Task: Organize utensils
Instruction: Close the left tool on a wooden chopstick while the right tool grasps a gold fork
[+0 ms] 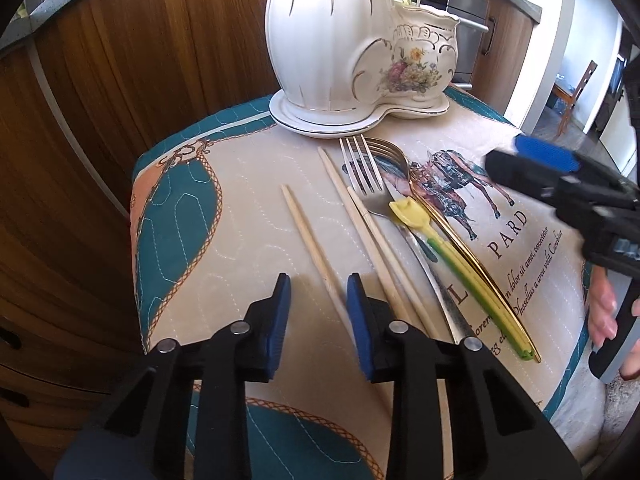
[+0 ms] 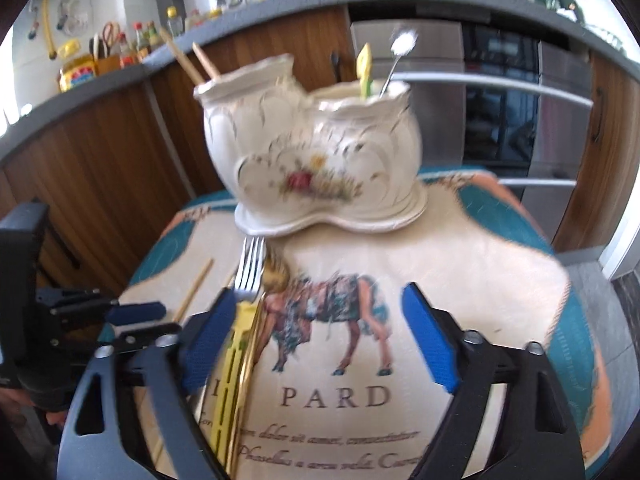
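A white floral ceramic holder [image 1: 352, 48] [image 2: 316, 160] with two compartments stands on its saucer at the mat's far side. Its taller part holds chopsticks [image 2: 192, 60]; the lower part holds a yellow utensil [image 2: 365, 68] and a silver one [image 2: 400, 52]. On the mat lie several chopsticks [image 1: 308, 236], a silver fork [image 1: 368, 176] [image 2: 250, 268], a gold spoon [image 1: 440, 220] [image 2: 276, 272] and a yellow-green utensil [image 1: 440, 240] [image 2: 232, 360]. My left gripper [image 1: 318, 286] is open and empty, straddling a chopstick's near end. My right gripper [image 2: 316, 308] [image 1: 532, 156] is open and empty above the mat.
The quilted mat [image 1: 240, 208] [image 2: 480, 272] with a horse print covers a small table. Wooden cabinets [image 1: 100, 100] stand to the left and behind, with an oven [image 2: 500, 92] at the back. The table edge drops off at the right.
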### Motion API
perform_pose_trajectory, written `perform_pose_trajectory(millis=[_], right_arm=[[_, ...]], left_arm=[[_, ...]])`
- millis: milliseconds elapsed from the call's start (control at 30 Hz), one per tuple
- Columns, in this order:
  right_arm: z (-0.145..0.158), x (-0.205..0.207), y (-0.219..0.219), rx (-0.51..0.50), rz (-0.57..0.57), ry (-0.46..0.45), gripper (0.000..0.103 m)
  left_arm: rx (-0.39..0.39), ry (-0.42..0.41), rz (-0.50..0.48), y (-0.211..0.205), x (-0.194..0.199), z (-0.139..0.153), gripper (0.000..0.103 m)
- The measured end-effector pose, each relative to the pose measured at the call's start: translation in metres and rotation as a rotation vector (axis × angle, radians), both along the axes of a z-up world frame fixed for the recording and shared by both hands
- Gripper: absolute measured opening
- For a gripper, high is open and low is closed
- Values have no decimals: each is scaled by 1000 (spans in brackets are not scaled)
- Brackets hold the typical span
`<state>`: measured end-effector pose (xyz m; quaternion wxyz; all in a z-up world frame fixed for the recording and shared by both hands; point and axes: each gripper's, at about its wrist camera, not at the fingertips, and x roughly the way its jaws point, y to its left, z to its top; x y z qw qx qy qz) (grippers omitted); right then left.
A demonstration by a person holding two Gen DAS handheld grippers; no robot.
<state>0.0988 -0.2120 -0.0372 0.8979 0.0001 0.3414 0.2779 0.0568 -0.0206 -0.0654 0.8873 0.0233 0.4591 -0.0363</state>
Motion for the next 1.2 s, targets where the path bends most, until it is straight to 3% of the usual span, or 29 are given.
perform_pose_trajectory(millis=[333,400,600,667,800,967,1200], right_arm=[[-8,19,57,-85,38,81,41],[-12,26,60,-87,24,109,33],[-22,37,58,-58,25,188,29],[-22,36,56,-56,25,187,17],[-20,31,48,-55,36,181,9],[-11,16,25,-51,62,148,9],[-6,0,-3,-47,84,140,8]], left_arm=[[-31,-17,-23,11,-1,-1,15],[-46,-18,-26,13,-1,-1,15],[-49,-22,-45,14,-1,-2,15],[-44,-24,-51,13,-1,-3,15],[-42,-22,-55,13,0,-3,13],[-35,-15,-67,11,0,-2,7],[-2,17,-166,-6,-12,0,5]])
